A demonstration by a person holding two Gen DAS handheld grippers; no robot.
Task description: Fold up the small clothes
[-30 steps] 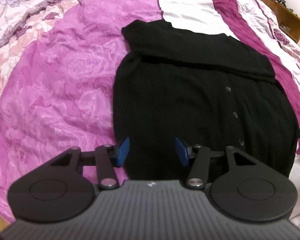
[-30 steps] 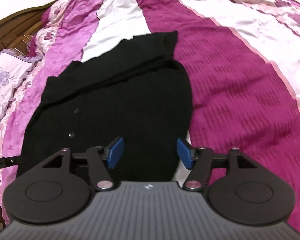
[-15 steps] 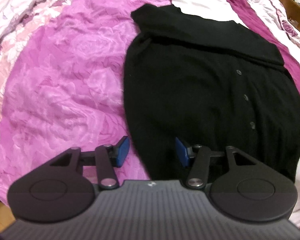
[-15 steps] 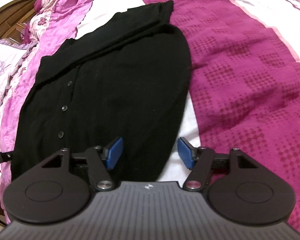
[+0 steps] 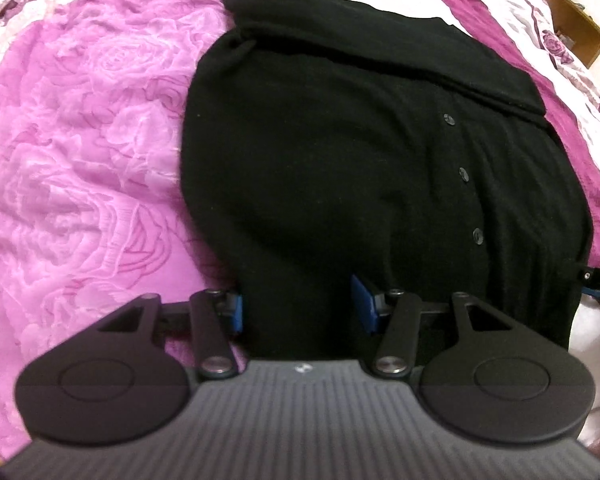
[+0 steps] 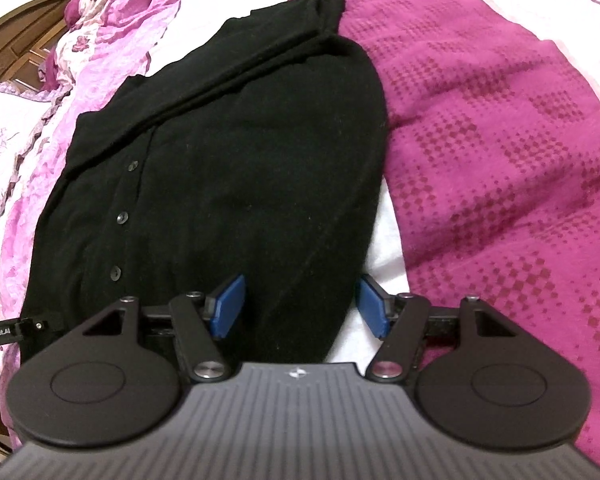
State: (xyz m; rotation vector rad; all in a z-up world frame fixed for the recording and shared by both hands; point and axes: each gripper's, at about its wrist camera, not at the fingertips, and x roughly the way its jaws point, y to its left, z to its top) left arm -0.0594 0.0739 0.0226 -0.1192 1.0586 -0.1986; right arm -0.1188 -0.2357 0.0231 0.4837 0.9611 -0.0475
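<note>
The cardigan lies flat on the bedspread, a folded band across its far end at 12 o'clock. Its buttons run in a line toward 1 o'clock in the left wrist view. The left gripper straddles the near hem's left corner, the right gripper its right corner.

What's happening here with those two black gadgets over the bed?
A person holds a two-finger gripper in each hand and is folding a black buttoned cardigan spread on a pink and magenta bedspread. The sleeves look already folded across its top. Both the left gripper and the right gripper are open at the cardigan's near corners, one on each side, grasping nothing yet.
</note>
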